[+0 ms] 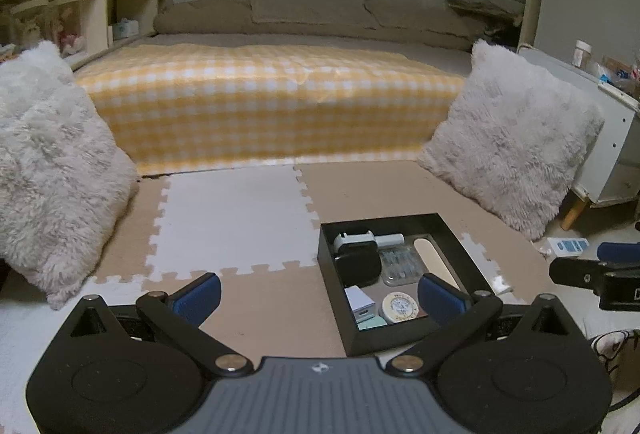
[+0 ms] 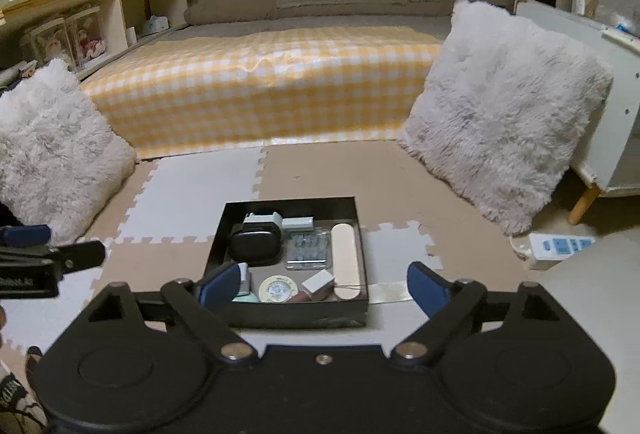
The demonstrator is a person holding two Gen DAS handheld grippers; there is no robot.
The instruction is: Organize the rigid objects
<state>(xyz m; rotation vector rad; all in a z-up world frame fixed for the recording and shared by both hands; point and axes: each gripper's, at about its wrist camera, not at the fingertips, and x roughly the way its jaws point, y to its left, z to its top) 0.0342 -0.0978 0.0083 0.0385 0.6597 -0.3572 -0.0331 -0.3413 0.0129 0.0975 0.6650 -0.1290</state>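
Note:
A black square tray (image 2: 295, 310) (image 1: 448, 226) lies on the foam floor mat. Inside it are a black oval case (image 2: 255, 247) (image 1: 357, 263), a white adapter (image 2: 261, 222), a clear blister pack (image 2: 309, 248), a long beige file (image 2: 346, 260) (image 1: 434, 258), a round tin (image 2: 277, 290) (image 1: 400, 307) and a small white block (image 2: 319, 280). My right gripper (image 2: 320, 288) hovers over the tray's near edge, open, with nothing between its blue pads. My left gripper (image 1: 320, 298) stands open just left of the tray, holding nothing.
Two fluffy white cushions (image 2: 504, 114) (image 2: 56, 154) flank the mat. A low bed with a yellow checked cover (image 2: 260, 90) lies beyond. A white power strip (image 2: 560, 248) rests on the floor at right, beside a white cabinet (image 2: 608, 106). Wooden shelves (image 2: 100, 18) stand at left.

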